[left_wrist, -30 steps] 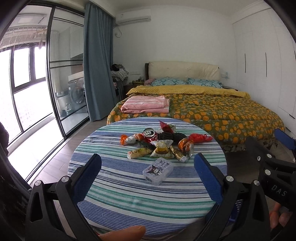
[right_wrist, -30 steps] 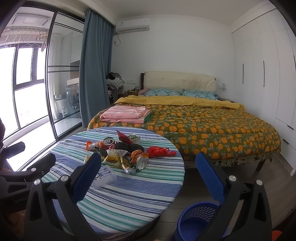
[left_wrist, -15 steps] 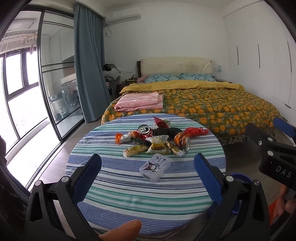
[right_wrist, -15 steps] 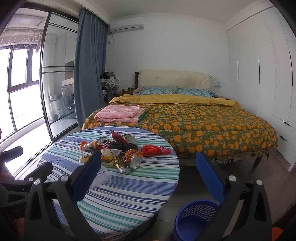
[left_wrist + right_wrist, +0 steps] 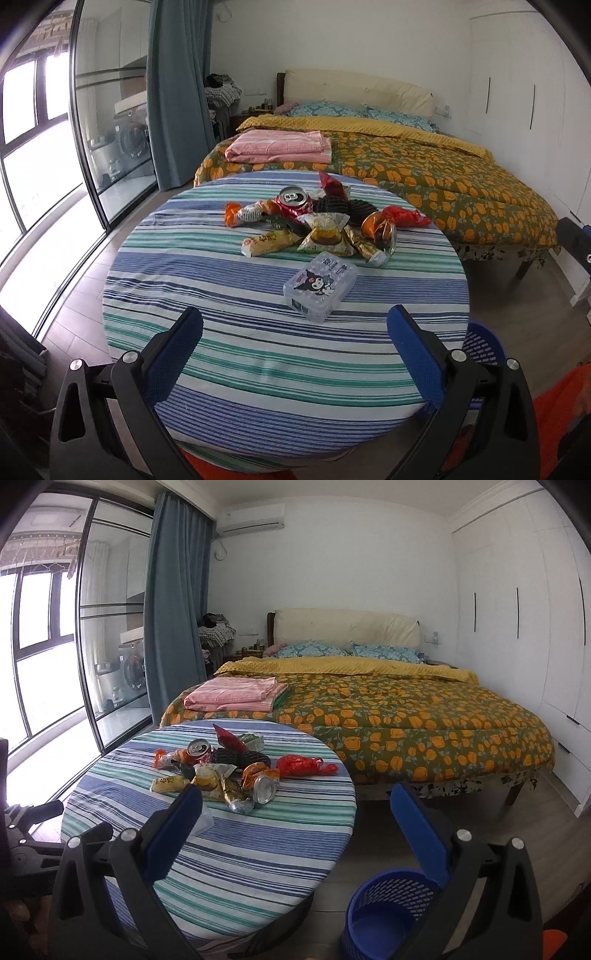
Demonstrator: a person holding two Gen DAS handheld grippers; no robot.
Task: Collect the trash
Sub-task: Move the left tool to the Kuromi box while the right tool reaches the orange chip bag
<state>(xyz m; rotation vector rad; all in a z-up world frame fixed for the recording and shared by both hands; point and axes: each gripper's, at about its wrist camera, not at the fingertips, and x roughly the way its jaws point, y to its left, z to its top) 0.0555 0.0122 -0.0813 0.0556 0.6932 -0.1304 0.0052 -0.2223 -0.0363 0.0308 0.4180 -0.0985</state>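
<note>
A heap of trash lies on the round striped table (image 5: 258, 354): a red soda can (image 5: 291, 201), snack wrappers (image 5: 325, 236), a red plastic bag (image 5: 404, 218) and a crushed silver can (image 5: 264, 788). A clear tissue pack (image 5: 319, 288) with a cartoon print sits nearer to me. My left gripper (image 5: 295, 347) is open above the table's near edge, with nothing between its blue pads. My right gripper (image 5: 295, 823) is open too, at the table's (image 5: 236, 853) right side, above a blue mesh bin (image 5: 384, 912) on the floor.
A big bed (image 5: 406, 716) with an orange-flowered cover and a folded pink blanket (image 5: 236, 698) stands behind the table. Glass doors and a blue curtain (image 5: 173, 609) are on the left, white wardrobes (image 5: 524, 627) on the right. The bin's rim (image 5: 484, 347) shows beside the table.
Both grippers have risen and tilted down a little toward the table, so the trash heap looks closer and lower in view. Both stay open and empty.
</note>
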